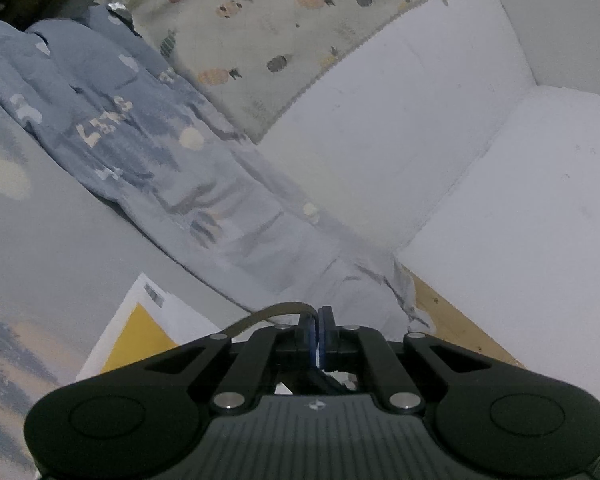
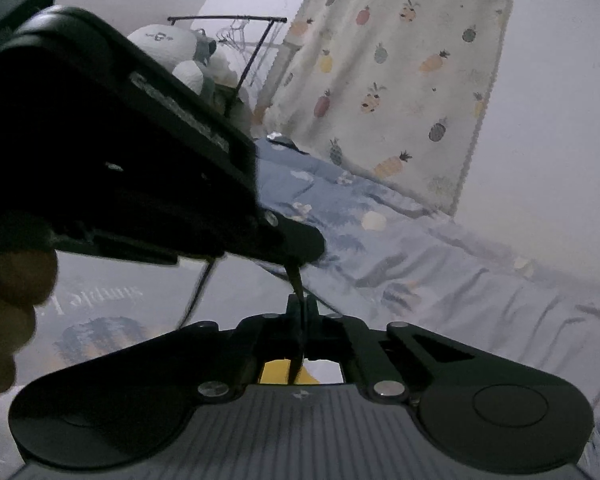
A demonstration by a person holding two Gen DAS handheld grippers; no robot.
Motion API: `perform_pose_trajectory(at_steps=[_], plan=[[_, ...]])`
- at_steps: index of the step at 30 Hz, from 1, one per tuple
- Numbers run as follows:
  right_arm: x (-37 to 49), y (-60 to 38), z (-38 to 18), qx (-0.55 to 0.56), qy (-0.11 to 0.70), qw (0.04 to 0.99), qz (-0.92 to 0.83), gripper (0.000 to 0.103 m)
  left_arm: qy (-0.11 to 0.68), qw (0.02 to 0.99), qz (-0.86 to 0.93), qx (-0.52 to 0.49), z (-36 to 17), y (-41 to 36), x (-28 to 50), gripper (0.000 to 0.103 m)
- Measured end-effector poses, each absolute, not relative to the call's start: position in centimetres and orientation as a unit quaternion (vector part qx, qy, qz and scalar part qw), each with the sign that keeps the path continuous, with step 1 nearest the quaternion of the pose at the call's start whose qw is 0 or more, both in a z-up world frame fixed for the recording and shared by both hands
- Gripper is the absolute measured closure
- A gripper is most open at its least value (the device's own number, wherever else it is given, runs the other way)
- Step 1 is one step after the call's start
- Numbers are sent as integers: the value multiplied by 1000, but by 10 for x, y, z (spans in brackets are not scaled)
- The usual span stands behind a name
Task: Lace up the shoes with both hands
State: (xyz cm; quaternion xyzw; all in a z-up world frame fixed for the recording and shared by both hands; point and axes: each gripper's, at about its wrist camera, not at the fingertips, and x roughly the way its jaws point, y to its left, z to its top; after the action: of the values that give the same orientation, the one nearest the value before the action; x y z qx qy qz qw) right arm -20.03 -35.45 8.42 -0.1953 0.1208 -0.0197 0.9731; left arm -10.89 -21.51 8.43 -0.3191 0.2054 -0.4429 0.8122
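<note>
Both grippers were closed on the one lace, tip to tip.

In the right wrist view my right gripper (image 2: 303,304) pinched the dark shoelace (image 2: 296,280), which ran up in a short straight line to the left gripper (image 2: 296,258) just above it. In the left wrist view the lace (image 1: 268,314) was flat and olive-brown and curved away left from the closed fingers (image 1: 327,318). I saw no shoe in either view.
</note>
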Motion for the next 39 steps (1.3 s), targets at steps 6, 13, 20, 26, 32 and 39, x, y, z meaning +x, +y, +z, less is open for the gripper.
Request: perform_pose_trajectory(at_steps=[6, 13, 20, 26, 32, 39], plan=[[-191, -379, 80, -179, 158, 969, -56, 103, 184, 832, -395, -344, 82, -197, -101, 103], [-173, -403, 78, -170, 205, 960, -85, 103, 158, 852, -333, -372, 83, -175, -97, 103], [-187, -392, 82, -159, 189, 967, -62, 103, 173, 869, -304, -351, 81, -175, -92, 103], [-192, -383, 81, -169, 194, 965, -42, 79, 159, 887, -240, -361, 80, -160, -93, 103], [-195, -369, 75, -183, 189, 965, -4, 72, 141, 908, -177, -352, 84, -146, -91, 103], [-199, -365, 83, -158, 171, 972, 14, 69, 170, 891, -279, -314, 89, -170, -93, 103]])
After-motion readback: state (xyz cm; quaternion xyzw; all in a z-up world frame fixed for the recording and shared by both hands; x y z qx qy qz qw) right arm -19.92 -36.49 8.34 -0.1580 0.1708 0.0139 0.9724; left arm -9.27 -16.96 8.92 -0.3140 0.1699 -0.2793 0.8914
